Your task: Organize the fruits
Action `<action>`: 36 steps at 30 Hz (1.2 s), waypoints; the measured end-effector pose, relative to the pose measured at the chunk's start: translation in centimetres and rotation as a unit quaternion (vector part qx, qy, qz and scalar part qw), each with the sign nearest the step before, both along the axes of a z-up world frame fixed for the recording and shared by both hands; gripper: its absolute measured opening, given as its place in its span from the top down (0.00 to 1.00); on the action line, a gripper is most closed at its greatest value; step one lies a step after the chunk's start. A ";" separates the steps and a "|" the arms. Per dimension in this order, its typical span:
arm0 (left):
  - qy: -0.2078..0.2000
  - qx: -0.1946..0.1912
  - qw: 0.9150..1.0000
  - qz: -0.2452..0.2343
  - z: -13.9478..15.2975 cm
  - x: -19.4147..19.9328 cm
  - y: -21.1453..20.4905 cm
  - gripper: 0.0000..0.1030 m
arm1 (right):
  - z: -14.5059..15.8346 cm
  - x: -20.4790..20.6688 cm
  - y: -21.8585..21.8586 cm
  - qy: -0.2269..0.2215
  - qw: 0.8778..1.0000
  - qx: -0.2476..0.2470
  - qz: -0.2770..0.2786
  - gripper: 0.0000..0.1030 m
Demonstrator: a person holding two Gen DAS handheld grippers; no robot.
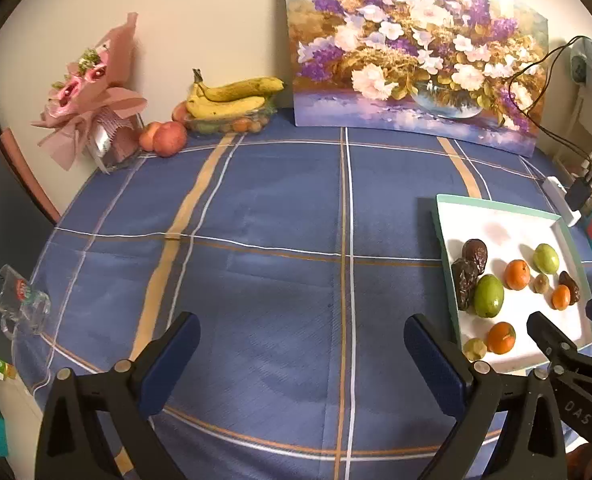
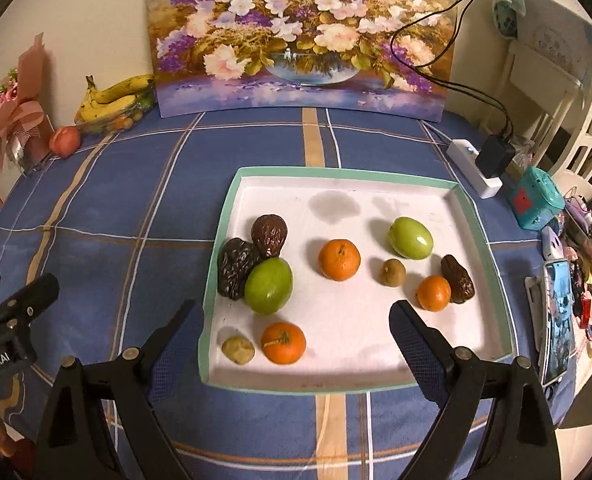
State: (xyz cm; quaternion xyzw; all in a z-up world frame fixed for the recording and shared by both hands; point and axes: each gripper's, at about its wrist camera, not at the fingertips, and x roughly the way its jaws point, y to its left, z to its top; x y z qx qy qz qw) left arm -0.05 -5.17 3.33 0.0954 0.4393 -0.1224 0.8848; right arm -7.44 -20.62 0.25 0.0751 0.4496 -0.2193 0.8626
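Observation:
A white tray (image 2: pixel 376 192) with a mint rim lies on the blue checked tablecloth and holds loose fruit: two green fruits (image 2: pixel 268 286) (image 2: pixel 410 237), three small oranges (image 2: pixel 339 259) (image 2: pixel 283 342) (image 2: pixel 434 293), three dark wrinkled fruits (image 2: pixel 269 235) (image 2: pixel 235 268) (image 2: pixel 458 279) and two small tan ones (image 2: pixel 237 350) (image 2: pixel 392 272). My right gripper (image 2: pixel 296 328) is open just above the tray's near edge, empty. My left gripper (image 1: pixel 302 340) is open over bare cloth, left of the tray (image 1: pixel 496 216). The right gripper's fingers (image 1: pixel 544 330) show at the tray's corner.
At the back left stand a bowl of bananas (image 1: pixel 231 98), two peaches (image 1: pixel 167 138) and a pink bouquet (image 1: pixel 91 96). A flower painting (image 1: pixel 412 52) leans on the wall. A glass mug (image 1: pixel 19 300) sits at the left edge. A power strip (image 2: pixel 474 172), teal toy (image 2: pixel 536 196) and phone (image 2: pixel 558 320) crowd the right.

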 end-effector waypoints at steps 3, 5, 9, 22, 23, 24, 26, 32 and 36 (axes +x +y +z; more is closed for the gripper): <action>-0.005 -0.001 1.000 -0.001 0.4 -0.8 0.5 0.00 | 0.1 -0.6 0.5 0.000 1.000 -0.006 0.001 0.09; -0.004 -0.001 1.000 -0.002 0.4 -1.2 0.7 0.00 | 0.1 -1.1 0.7 -0.001 1.000 -0.007 0.001 0.09; 0.010 -0.008 1.000 -0.006 0.3 -1.5 1.0 0.00 | 0.1 -1.8 1.1 0.000 1.000 -0.012 0.001 0.09; 0.058 -0.012 0.998 -0.011 -0.9 -1.5 1.4 0.00 | 0.0 -2.0 2.0 0.003 1.000 -0.017 0.013 0.09; 0.059 -0.011 0.998 -0.010 -1.0 -1.5 1.4 0.00 | 0.0 -2.1 2.0 0.002 1.000 -0.017 0.013 0.09; 0.060 -0.010 0.998 -0.010 -1.0 -1.4 1.4 0.00 | 0.0 -2.1 1.9 0.002 1.000 -0.016 0.013 0.09; 0.062 -0.009 0.998 -0.011 -1.1 -1.4 1.3 0.00 | 0.0 -2.0 1.9 0.002 1.000 -0.015 0.012 0.09; 0.072 -0.005 0.997 -0.011 -1.4 -1.1 1.5 0.00 | 0.0 -2.0 1.9 0.001 1.000 -0.013 0.012 0.09; 0.077 0.000 0.997 -0.010 -1.6 -1.0 1.4 0.00 | 0.0 -2.1 1.8 0.000 1.000 -0.012 0.011 0.09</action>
